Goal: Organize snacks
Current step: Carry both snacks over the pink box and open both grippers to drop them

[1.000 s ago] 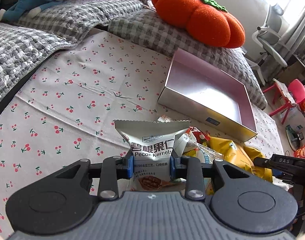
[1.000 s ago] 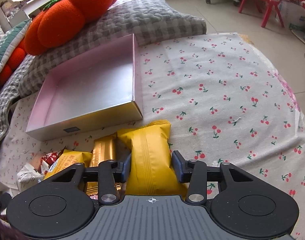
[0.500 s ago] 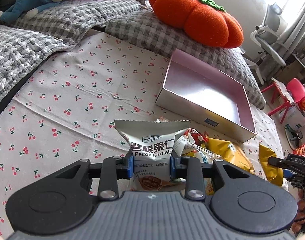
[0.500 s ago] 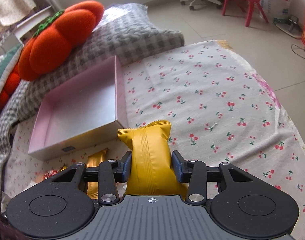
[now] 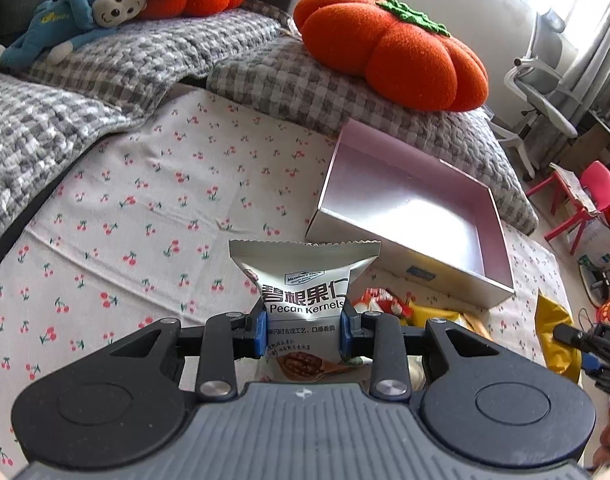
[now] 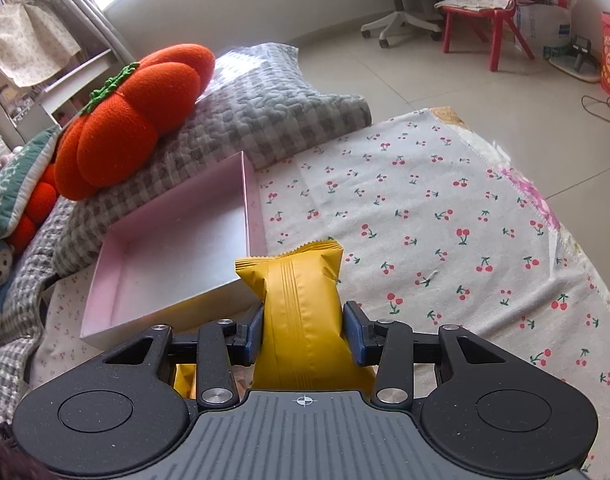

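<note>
Left wrist view: my left gripper (image 5: 303,334) is closed on a silver pecan kernel packet (image 5: 305,280), the blue pads pinching it across its lower middle so the crimped top edge stands up at frame centre. It looks light and crinkly, a foil pouch with air and loose nuts inside, so I judge a grip across the body, as here, holds better than one on the slippery sealed edge, and a hard squeeze could crush the kernels. Just right of centre lies the open pink box (image 5: 485,236), shallow, apparently empty, on the cherry-print cloth (image 5: 117,216). Below the box's near wall, right of my packet, a small heap of other snack packets (image 5: 433,314) lies on the cloth. At the right edge I see the yellow packet and part of my other gripper.

Right wrist view: my right gripper (image 6: 303,334) is clamped on a yellow snack packet (image 6: 301,300), narrowly open to the packet's width, the pads bearing on both sides near its middle. The packet is soft and puffy, bulging above the pads; I take it for light and easily dented. The pink box (image 6: 251,200) sits left of centre, its near right corner just behind the packet's top. An orange pumpkin cushion (image 6: 133,120) rests on the grey checked quilt (image 6: 273,116) at upper left.
</note>
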The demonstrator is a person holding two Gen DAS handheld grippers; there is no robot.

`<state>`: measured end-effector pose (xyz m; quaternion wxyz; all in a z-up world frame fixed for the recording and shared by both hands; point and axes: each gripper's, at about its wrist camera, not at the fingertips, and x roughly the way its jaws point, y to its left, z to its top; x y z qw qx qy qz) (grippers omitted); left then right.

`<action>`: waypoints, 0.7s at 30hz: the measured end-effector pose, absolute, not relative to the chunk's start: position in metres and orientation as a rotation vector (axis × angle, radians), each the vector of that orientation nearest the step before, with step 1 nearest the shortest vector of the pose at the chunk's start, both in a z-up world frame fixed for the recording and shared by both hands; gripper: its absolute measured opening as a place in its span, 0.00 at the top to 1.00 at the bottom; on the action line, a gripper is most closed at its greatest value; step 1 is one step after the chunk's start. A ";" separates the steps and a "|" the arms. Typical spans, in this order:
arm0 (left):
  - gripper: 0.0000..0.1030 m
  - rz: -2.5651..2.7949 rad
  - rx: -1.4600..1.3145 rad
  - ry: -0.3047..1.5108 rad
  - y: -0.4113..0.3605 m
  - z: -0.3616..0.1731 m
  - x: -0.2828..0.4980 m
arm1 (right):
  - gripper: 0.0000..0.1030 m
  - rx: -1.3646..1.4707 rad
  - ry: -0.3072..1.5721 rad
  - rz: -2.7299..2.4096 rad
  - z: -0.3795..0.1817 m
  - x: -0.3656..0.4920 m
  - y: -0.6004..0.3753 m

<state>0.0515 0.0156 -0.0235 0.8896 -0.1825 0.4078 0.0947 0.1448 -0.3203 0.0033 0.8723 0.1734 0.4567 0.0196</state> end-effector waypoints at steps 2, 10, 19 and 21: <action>0.71 0.197 -0.378 0.842 0.015 -0.019 0.059 | 0.61 0.379 0.935 0.047 0.006 0.146 -0.321; 0.71 0.180 -0.374 0.818 0.015 0.004 0.098 | 0.61 0.484 0.852 0.090 0.016 0.154 -0.327; 0.71 0.055 -0.421 0.876 0.012 -0.010 0.158 | 0.61 0.478 0.869 0.107 0.005 0.179 -0.305; 0.71 0.040 -0.409 0.880 0.010 -0.017 0.168 | 0.61 0.467 0.874 0.120 0.004 0.187 -0.297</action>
